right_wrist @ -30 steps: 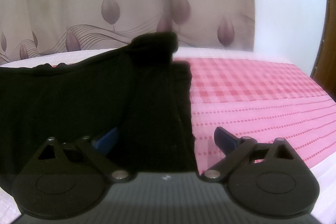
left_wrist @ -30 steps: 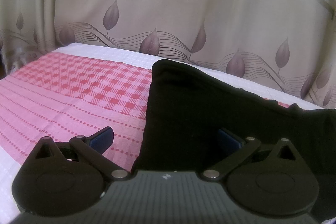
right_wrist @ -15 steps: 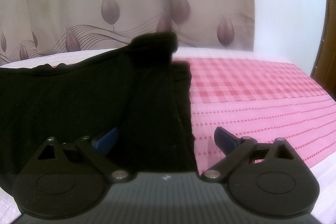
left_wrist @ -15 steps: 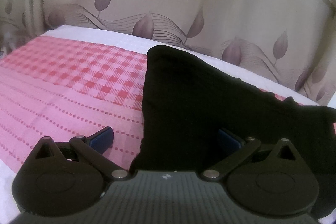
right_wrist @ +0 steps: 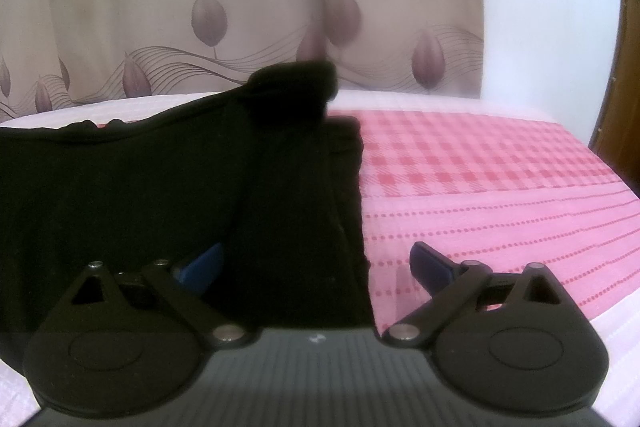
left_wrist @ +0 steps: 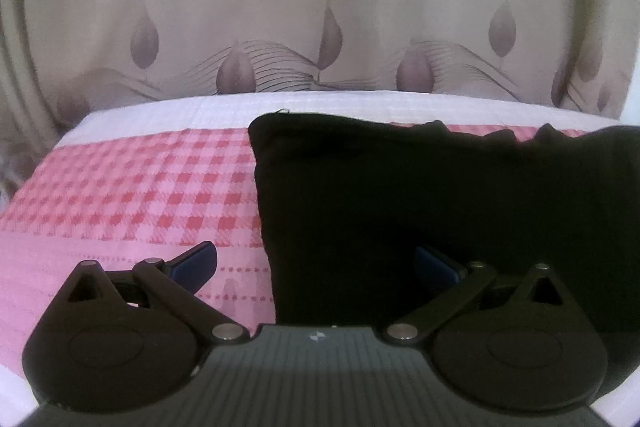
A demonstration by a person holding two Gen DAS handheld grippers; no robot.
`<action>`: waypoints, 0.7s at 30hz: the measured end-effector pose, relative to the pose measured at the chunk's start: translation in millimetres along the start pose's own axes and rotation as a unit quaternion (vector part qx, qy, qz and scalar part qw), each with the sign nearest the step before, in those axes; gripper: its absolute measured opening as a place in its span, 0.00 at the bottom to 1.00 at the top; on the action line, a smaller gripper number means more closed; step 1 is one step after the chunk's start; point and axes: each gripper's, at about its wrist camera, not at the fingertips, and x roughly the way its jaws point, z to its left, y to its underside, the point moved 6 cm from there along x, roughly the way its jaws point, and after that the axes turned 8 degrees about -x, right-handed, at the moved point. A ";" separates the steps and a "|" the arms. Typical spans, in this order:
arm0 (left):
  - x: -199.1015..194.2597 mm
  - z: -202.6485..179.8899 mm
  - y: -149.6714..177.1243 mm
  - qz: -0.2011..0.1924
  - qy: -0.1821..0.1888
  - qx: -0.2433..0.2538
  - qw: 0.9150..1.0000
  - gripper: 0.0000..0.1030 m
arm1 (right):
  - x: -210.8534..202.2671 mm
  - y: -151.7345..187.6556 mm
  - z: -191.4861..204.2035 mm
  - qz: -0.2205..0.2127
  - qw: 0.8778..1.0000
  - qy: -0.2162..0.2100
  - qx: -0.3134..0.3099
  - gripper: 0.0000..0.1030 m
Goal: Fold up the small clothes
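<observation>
My left fingers (left_wrist: pixel 316 263) are spread wide and hold nothing — one tip over the pink bedspread (left_wrist: pixel 120 195), the other over the black garment (left_wrist: pixel 420 195). My right fingers (right_wrist: pixel 316 263) are likewise released, straddling the garment's (right_wrist: pixel 160 187) right edge. The garment lies on the bed, one corner bunched up at the far edge. Beyond hangs a leaf-patterned curtain (left_wrist: pixel 280 7).
</observation>
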 end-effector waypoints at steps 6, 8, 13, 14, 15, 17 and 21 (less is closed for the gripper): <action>2.1 0.8 -8.2 -0.005 0.002 0.029 1.000 0.99 | 0.1 0.0 -0.5 0.000 1.000 0.001 0.000 0.98; 3.7 1.5 -10.6 -0.006 0.000 0.037 0.999 0.99 | 0.1 0.0 -0.4 0.000 1.000 0.000 0.000 0.98; 11.8 4.4 -15.6 -0.007 -0.006 0.052 0.999 0.99 | 0.1 0.1 -0.3 0.000 1.000 0.001 -0.001 0.98; 13.8 5.6 -16.6 -0.008 -0.005 0.052 0.999 0.99 | 0.1 0.1 -0.3 0.000 1.000 0.001 -0.001 0.98; 15.7 6.9 -17.6 -0.007 -0.003 0.051 0.999 0.99 | 0.1 0.1 -0.5 0.000 1.000 0.001 -0.001 0.98; 19.1 8.3 -19.0 -0.006 0.000 0.052 0.999 0.99 | 0.2 0.1 -0.3 0.000 1.000 0.001 -0.001 0.98; 27.3 10.2 -21.2 0.000 0.008 0.056 0.998 0.99 | 0.3 0.0 -0.3 0.000 1.000 0.001 -0.001 0.98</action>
